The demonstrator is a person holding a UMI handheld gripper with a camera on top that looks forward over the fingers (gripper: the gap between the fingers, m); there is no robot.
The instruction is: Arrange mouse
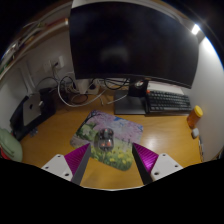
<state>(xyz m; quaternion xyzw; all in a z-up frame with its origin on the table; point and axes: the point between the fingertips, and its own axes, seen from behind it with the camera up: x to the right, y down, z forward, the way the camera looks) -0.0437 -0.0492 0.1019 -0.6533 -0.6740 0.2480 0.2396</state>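
Observation:
A small dark mouse (pixel 103 142) sits on a colourful picture mouse pad (pixel 122 132) in the middle of the wooden desk (pixel 60 140). My gripper (pixel 111 163) is open and holds nothing. Its magenta pads (pixel 78 158) stand wide apart on either side of the pad's near edge. The mouse lies just ahead of the fingers, nearer the left one, and neither finger touches it.
A large dark monitor (pixel 130 40) stands at the back with a black keyboard (pixel 167 102) under its right side. An orange object (pixel 194 117) is at the right edge. A black device (pixel 30 110) and cables (pixel 75 92) lie at the left.

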